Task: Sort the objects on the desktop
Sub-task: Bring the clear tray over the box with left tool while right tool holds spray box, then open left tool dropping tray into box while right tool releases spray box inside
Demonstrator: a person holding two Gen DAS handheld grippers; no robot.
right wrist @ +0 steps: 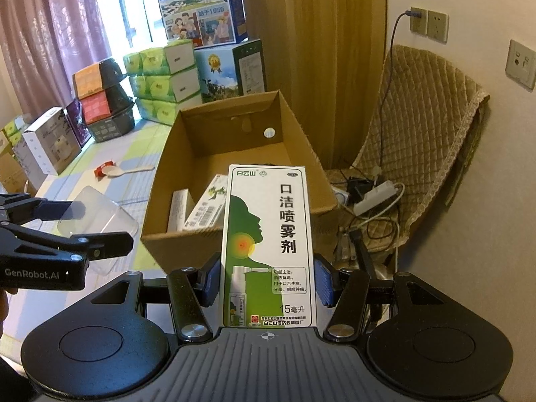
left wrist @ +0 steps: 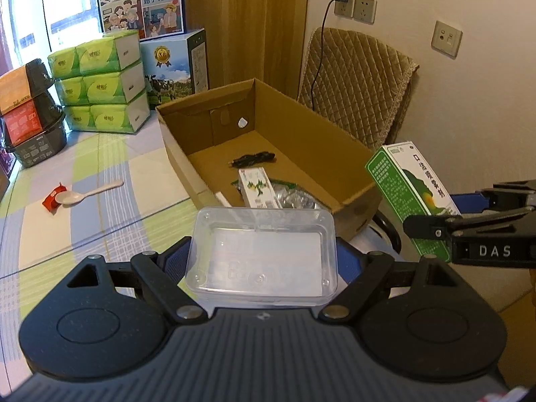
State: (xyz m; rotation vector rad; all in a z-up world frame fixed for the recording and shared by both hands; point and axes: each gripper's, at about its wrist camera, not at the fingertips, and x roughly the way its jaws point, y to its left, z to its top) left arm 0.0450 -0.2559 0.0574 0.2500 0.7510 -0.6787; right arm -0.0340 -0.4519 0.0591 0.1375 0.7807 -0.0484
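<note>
Clear plastic container (left wrist: 261, 254) in the left gripper (left wrist: 261, 261), green-and-white spray box (right wrist: 268, 248) in the right gripper (right wrist: 268, 281), both held just short of the cardboard box (left wrist: 301, 140).

Blue pads press each short side of the container, so the left gripper is clamped on it; the container sits square between the fingers, open side up, its far edge near the cardboard box's near wall. The right gripper is closed on the spray box, pads on its two narrow sides near the lower half, the box upright with its printed face to the camera and its top reaching forward over the cardboard box's near rim. Inside the cardboard box lie a black cable (left wrist: 253, 159), a small white carton (left wrist: 258, 189) and crumpled plastic wrap (left wrist: 294, 197). On the striped tablecloth (left wrist: 100, 181), well left, a white spoon (left wrist: 83, 196) touches a red packet (left wrist: 53, 199).
</note>
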